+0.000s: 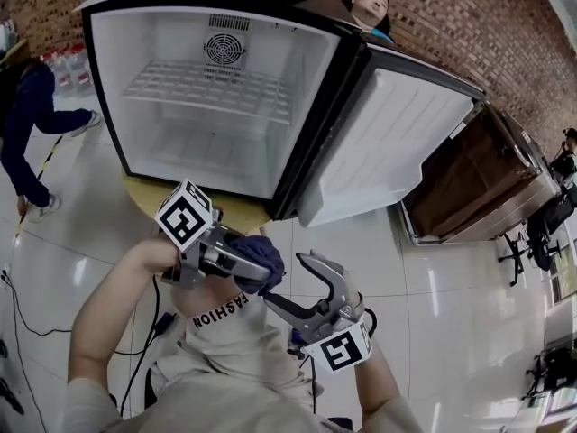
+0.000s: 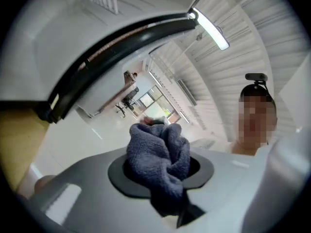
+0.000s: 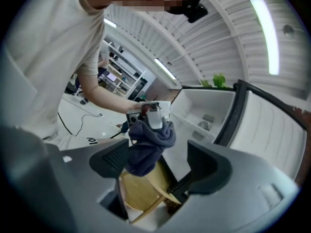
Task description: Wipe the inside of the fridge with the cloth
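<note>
A small white fridge (image 1: 115, 79) stands open on a round yellow table (image 1: 242, 211), its door (image 1: 388, 142) swung out to the right and a wire shelf (image 1: 207, 88) inside. In the head view my left gripper (image 1: 255, 264) sits in front of the table, shut on a bunched dark blue cloth (image 1: 268, 253). The left gripper view shows that cloth (image 2: 160, 154) clamped in the left gripper (image 2: 160, 171). My right gripper (image 1: 287, 280) is just right of it, jaws wide open. In its own view the right gripper (image 3: 158, 161) frames the cloth (image 3: 148, 144), which hangs from the left gripper (image 3: 151, 113).
A wooden cabinet (image 1: 478, 174) stands to the right of the fridge door. One person in dark blue (image 1: 27, 115) stands at the left, another (image 1: 370, 7) behind the fridge. Cables (image 1: 27, 323) lie on the tiled floor at the left. Water bottles (image 1: 68, 66) sit beyond.
</note>
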A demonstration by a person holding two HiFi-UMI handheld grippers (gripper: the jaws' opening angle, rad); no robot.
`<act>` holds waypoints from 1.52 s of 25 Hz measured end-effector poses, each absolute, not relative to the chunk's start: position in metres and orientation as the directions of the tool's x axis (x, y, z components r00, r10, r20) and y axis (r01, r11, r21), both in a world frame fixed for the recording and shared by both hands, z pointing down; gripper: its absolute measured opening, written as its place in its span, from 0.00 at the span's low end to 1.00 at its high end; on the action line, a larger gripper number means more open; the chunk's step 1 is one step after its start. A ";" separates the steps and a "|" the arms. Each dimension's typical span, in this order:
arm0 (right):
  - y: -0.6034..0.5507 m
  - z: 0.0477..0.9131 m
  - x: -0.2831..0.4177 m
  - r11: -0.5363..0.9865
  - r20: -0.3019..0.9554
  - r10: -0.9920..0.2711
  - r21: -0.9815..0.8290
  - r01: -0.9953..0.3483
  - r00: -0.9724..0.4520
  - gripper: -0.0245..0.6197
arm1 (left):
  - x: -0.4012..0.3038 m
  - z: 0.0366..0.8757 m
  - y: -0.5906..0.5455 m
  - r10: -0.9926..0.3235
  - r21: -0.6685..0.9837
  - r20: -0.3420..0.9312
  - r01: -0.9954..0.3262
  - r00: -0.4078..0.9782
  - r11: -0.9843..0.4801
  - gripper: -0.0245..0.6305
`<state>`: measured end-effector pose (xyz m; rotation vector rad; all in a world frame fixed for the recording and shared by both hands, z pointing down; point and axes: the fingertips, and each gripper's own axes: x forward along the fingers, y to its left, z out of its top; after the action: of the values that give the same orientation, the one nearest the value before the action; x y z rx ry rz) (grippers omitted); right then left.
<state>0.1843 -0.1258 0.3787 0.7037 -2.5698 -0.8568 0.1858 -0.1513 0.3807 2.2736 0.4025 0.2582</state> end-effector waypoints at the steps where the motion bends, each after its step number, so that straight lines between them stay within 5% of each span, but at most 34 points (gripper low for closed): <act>1: -0.123 0.376 0.178 0.688 0.177 -0.526 0.663 -0.295 -0.832 0.62 | 0.188 0.384 -0.140 0.399 0.749 0.058 0.224 0.915 -0.623 0.24; 10: -0.079 0.410 0.143 0.719 0.357 -0.333 0.695 0.010 -0.873 0.61 | 0.200 0.413 -0.076 0.551 0.731 0.178 0.265 0.816 -0.629 0.26; 13: -0.064 0.414 0.140 0.693 0.369 -0.322 0.720 0.049 -0.872 0.42 | 0.200 0.411 -0.062 0.570 0.686 0.203 0.300 0.796 -0.663 0.28; 18: -0.068 0.387 0.151 0.717 0.263 -0.357 0.692 -0.082 -0.896 0.25 | 0.201 0.391 -0.056 0.517 0.492 0.115 0.404 0.848 -0.771 0.51; 24: -0.090 0.332 0.186 0.772 0.022 -0.399 0.547 -0.323 -0.917 0.21 | 0.193 0.343 -0.092 0.261 0.397 -0.087 0.273 0.961 -0.876 0.53; 26: -0.103 0.303 0.209 0.772 -0.082 -0.441 0.474 -0.424 -0.894 0.21 | 0.179 0.326 -0.110 0.144 0.329 -0.127 0.178 0.981 -0.927 0.49; 30: -0.143 0.246 0.256 0.658 -0.207 -0.568 0.467 -0.590 -0.797 0.21 | 0.146 0.299 -0.134 -0.088 0.119 -0.149 -0.071 0.985 -0.990 0.05; 38: -0.232 0.172 0.298 0.402 -0.308 -0.706 0.567 -0.719 -0.638 0.21 | 0.134 0.269 -0.128 -0.228 -0.021 -0.142 -0.233 0.963 -0.972 0.04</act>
<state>0.2979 -0.2321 0.1719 1.3440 -2.6465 -1.0859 0.1336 -0.1278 0.2689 3.1501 -0.3705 -0.2207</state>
